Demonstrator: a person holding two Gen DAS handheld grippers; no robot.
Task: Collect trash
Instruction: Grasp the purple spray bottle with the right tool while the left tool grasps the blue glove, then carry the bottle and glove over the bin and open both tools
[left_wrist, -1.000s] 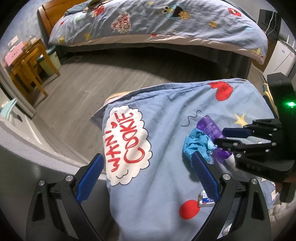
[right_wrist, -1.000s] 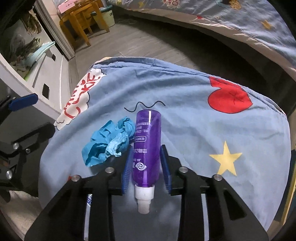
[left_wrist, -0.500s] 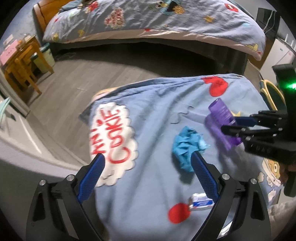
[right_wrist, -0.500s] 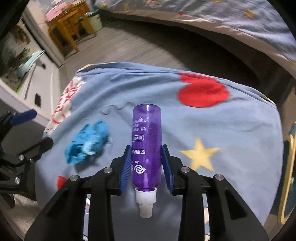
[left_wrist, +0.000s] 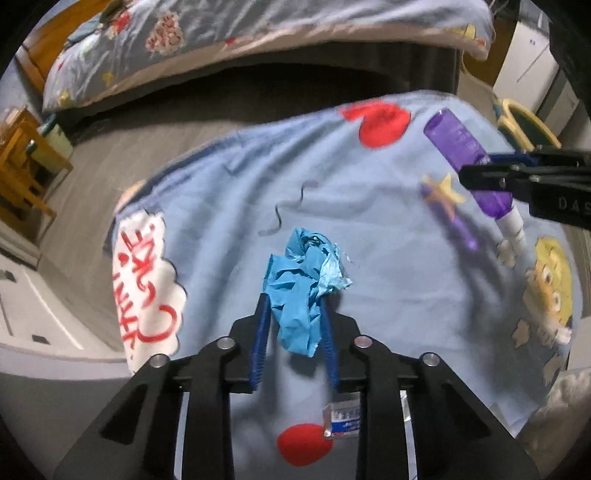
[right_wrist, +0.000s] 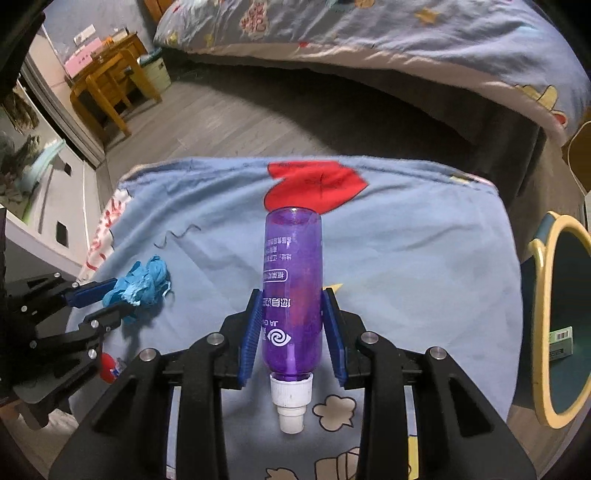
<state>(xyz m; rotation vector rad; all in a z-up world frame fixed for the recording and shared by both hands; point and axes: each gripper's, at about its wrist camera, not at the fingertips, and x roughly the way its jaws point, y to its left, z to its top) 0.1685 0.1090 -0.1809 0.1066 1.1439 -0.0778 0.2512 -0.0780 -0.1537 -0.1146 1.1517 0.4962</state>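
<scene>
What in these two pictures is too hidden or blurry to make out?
- Small white packet, left wrist view: half hidden behind the left gripper, its print too small to read.
- Yellow-rimmed bin, right wrist view: cut off by the picture edge, so most of its contents are unseen.
- Purple bottle: any liquid inside cannot be told.
- Far bed: pattern blurred.

You're gripping a glossy translucent purple plastic bottle (right_wrist: 291, 295); crinkled matt blue paper (left_wrist: 304, 284) is bunching between ribbed blue pads (left_wrist: 258, 343), over soft matt cloth sheet (left_wrist: 388, 277).
</scene>
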